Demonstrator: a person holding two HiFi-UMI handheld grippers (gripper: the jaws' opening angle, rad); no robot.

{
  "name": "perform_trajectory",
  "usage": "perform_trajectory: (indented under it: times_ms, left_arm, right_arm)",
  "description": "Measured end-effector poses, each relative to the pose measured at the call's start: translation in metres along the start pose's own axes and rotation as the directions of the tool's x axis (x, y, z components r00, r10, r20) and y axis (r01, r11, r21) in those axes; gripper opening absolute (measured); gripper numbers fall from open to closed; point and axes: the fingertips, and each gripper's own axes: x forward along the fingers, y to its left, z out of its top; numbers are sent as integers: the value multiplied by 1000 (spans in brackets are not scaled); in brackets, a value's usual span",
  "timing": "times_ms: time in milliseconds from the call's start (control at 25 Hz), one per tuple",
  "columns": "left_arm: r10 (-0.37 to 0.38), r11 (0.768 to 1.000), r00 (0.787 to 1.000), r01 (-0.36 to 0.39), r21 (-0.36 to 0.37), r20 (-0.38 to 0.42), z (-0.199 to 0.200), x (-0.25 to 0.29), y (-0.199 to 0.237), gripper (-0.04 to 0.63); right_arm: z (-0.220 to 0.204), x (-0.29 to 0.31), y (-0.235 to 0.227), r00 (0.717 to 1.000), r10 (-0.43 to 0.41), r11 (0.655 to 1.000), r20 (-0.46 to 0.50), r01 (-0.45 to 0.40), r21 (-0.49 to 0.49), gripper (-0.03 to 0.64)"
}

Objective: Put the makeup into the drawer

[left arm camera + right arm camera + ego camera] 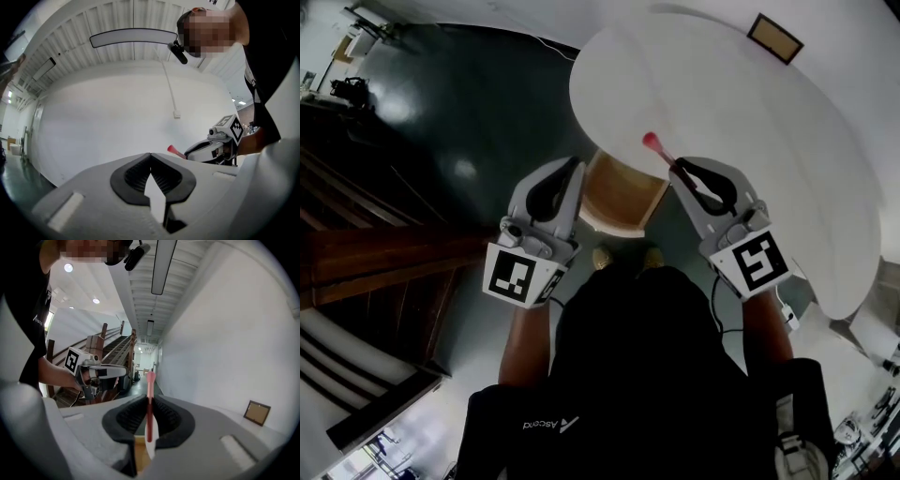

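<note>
1. Now, nearest the person, the right gripper (677, 169) stands just right of the open wooden drawer (623, 195). Its jaws are clenched on a pink-tipped makeup stick (654, 143), whose tip reaches past the drawer and over the table's near edge.
2. Just left of the drawer, the left gripper (574, 173) has its jaws pressed together on nothing.
3. To do this step well, I judge the stick should be brought back over the drawer's opening, tipped downward and lowered inside before the jaws let go, so it cannot roll off the rim.
4. The drawer juts out below the near edge of the round white table (722, 94); the wooden floor that shows holds nothing.
5. Far beyond the drawer, a small picture frame (773, 37) lies on the table.
</note>
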Motion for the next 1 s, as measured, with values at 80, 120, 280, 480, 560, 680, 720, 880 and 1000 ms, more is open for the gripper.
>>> perform_trajectory:
  times_ms: [80,120,280,480,560,680,720,880,1000]
  left_arm:
    - [12,1000,1000,-12,-2,0,0,-9,11,11]
    - [19,1000,1000,-19,-4,-2,-1,-14,17,11]
    - [62,997,998,-63,-34,-23,-13,-35,45,11]
    - [91,994,995,-94,-63,-49,-32,-52,67,11]
    - [99,992,993,-103,-72,-57,-37,-59,73,11]
    - [107,990,992,-112,-84,-70,-44,-66,82,11]
    - [109,990,991,-115,-86,-75,-47,-68,84,11]
    - [120,987,988,-129,-94,-96,-59,-74,91,11]
    - [123,986,988,-132,-101,-95,-67,-77,95,11]
  right_arm:
    - [-5,14,13,999,27,1000,-27,-27,-9,52]
    - [-8,22,20,998,41,999,-45,-41,-12,52]
    - [-31,59,44,985,107,994,-137,-110,-16,52]
    - [-76,95,67,953,176,982,-247,-186,-18,52]
    - [-98,107,77,933,199,976,-301,-217,-27,52]
    - [-132,124,91,893,232,962,-386,-270,-48,52]
    - [-144,128,95,878,240,956,-414,-288,-57,52]
    - [-186,143,106,820,254,931,-513,-351,-99,52]
    - [-215,153,116,780,279,916,-560,-392,-89,52]
